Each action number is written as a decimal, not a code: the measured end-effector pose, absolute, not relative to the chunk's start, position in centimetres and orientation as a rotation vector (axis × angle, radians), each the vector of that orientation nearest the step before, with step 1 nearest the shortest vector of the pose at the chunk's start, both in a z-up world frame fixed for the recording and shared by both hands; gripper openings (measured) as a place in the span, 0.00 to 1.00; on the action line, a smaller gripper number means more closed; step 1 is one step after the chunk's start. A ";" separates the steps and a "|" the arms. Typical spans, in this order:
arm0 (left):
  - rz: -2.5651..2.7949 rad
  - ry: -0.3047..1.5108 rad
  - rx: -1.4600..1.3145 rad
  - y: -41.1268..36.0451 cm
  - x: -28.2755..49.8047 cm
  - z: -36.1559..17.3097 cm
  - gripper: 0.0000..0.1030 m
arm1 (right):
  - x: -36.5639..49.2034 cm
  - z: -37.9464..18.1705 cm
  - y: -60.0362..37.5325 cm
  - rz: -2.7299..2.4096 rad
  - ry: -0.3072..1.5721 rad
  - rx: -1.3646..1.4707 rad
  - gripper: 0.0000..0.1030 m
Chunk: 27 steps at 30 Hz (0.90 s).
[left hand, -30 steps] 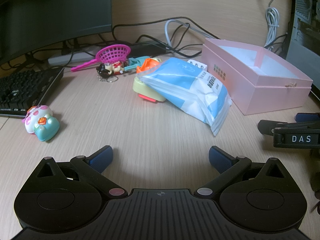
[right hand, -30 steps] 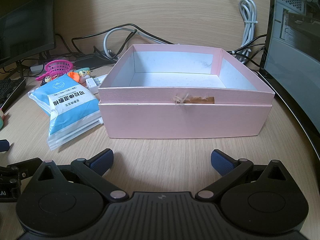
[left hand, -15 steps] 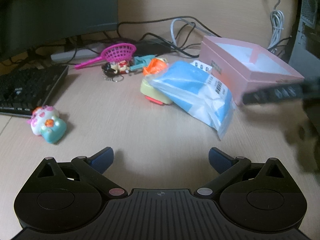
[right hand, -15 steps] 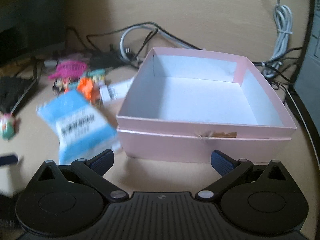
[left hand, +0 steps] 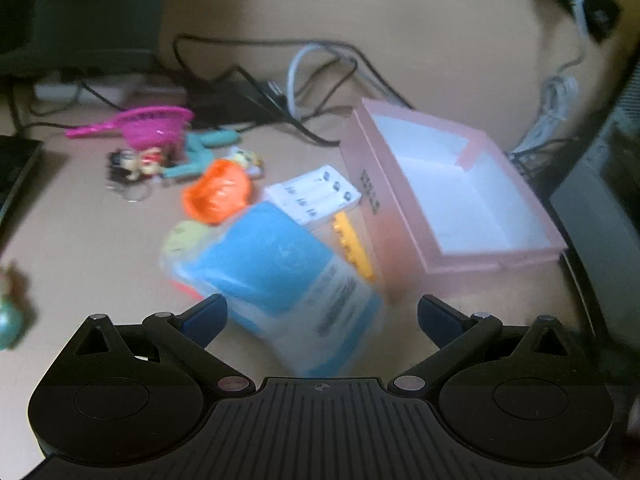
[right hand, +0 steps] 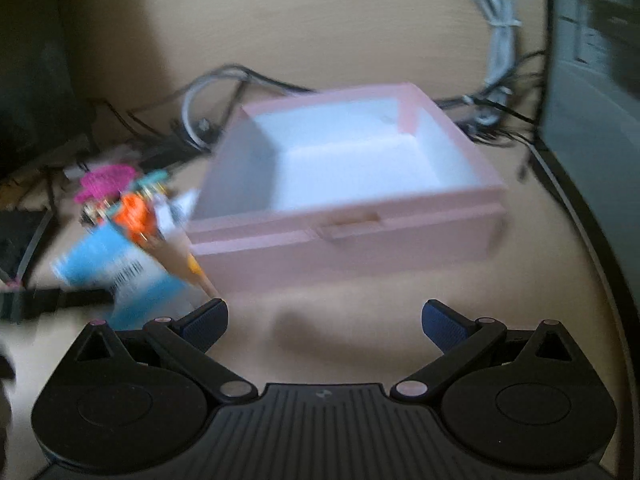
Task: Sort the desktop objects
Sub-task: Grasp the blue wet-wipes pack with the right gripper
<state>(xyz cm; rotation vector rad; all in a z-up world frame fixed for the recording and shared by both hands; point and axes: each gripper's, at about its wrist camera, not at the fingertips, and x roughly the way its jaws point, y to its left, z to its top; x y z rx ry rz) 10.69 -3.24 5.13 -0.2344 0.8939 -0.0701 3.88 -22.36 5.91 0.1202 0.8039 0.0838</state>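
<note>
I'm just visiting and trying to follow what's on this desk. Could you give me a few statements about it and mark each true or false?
1. The pink box has nothing in it. True.
2. The left hand-held gripper is clamped on the blue packet. False: its jaws are wide open, and the packet lies on the desk.
3. An orange toy lies left of the box. True.
4. The right hand-held gripper holds a pink scoop. False: it is open and holds nothing.

Open pink box [left hand: 472, 216] beside blue-white packet [left hand: 280, 280] and small toys [left hand: 218, 194].
</note>
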 end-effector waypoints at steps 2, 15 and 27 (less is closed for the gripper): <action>-0.033 0.924 -0.169 -4.4 12.5 5.0 1.00 | 3.3 5.3 -22.5 0.072 0.825 0.119 1.00; -0.116 0.862 -0.014 -2.7 10.4 5.6 0.41 | 2.3 4.3 -20.9 0.034 0.871 0.073 1.00; 0.044 0.859 0.035 5.0 4.7 4.4 0.45 | 2.0 5.1 -17.2 0.144 0.945 -0.008 1.00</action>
